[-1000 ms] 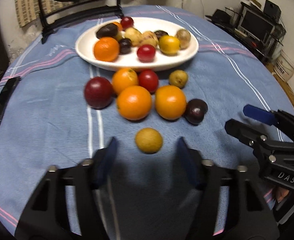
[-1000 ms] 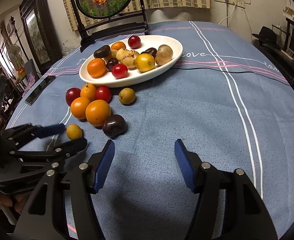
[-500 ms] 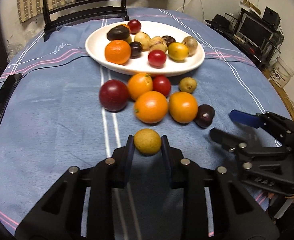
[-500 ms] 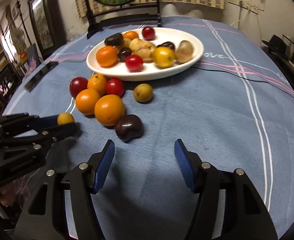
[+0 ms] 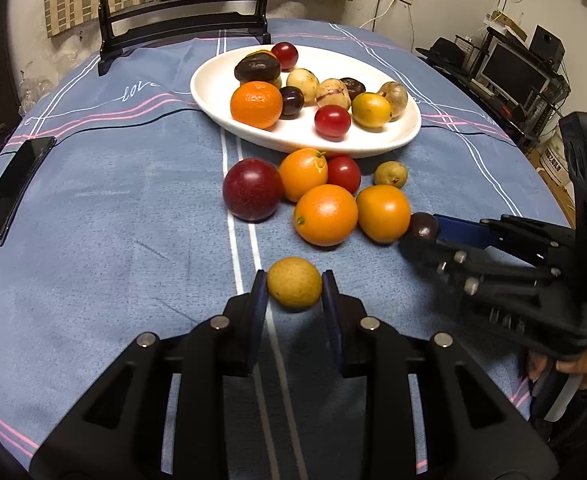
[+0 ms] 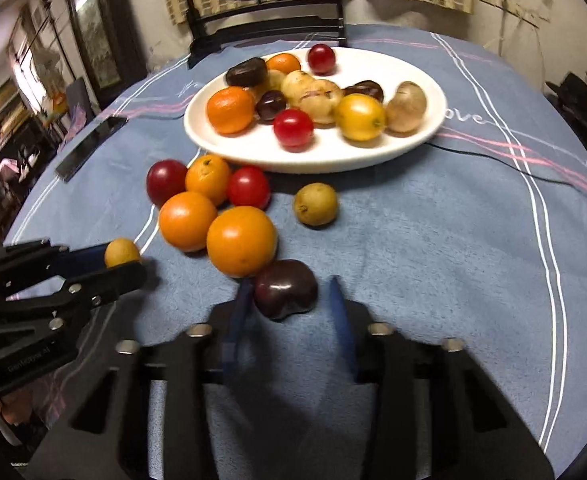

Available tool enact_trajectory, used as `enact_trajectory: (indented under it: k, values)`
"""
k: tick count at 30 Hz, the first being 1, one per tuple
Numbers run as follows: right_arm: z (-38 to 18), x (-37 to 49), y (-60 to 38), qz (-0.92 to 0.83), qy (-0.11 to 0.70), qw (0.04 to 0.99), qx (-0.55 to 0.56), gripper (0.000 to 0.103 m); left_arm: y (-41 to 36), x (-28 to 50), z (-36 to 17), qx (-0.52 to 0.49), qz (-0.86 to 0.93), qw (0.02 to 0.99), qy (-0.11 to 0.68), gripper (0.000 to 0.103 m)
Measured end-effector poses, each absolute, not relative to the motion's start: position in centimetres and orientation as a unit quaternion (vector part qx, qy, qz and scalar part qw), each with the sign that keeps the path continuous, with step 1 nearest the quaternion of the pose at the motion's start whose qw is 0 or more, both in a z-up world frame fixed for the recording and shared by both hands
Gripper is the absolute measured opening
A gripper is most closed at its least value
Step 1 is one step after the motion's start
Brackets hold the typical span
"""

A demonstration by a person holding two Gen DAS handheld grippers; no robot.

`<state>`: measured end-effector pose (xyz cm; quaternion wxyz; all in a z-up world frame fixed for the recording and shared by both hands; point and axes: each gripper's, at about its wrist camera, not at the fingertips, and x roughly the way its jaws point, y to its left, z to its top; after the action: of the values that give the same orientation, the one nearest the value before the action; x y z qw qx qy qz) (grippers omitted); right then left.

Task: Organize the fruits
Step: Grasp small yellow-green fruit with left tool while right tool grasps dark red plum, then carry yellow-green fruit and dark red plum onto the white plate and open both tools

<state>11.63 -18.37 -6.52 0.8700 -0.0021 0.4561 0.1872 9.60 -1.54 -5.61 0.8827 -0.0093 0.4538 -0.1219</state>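
1. The small yellow-brown fruit (image 5: 294,283) sits on the blue tablecloth (image 5: 113,240), nearest of the loose fruits, and the left gripper (image 5: 293,294) is clamped on it, both blue pads against its sides. It appears to be just off or barely on the cloth; I cannot tell which.
2. The dark purple fruit (image 6: 285,288) lies on the cloth just below the big orange (image 6: 241,240), touching it. The right gripper (image 6: 289,300) has its jaws closing around this fruit. The left pad looks to be at its side, while a gap still shows at the right pad, so the grip is not yet made.
3. The step in hand, as I judge it, is a double pickup: one fruit per hand, both bound for the plate.
4. The next move calls for the right jaws to finish closing without shoving the orange, then both hands lifting and carrying over the loose cluster to a free spot on the plate.
5. The white oval plate (image 5: 373,144) stands further back on the table. It holds a mandarin (image 5: 256,104), two red fruits, several dark purple ones, pale speckled ones and a yellow one.
6. Loose on the cloth between plate and grippers: three oranges, two red fruits and another small yellow-brown one.
7. A phone (image 5: 13,190) lies at the left edge.
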Motion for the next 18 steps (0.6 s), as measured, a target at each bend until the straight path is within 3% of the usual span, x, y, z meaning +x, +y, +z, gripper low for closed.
enact_trajectory:
  k: [18]
  values:
    - [-2.3,8.3,-22.2,0.149,0.389,0.909,0.025,0.032,-2.8,8.7,-1.6,0.028,-0.124,0.903,0.410,0.028]
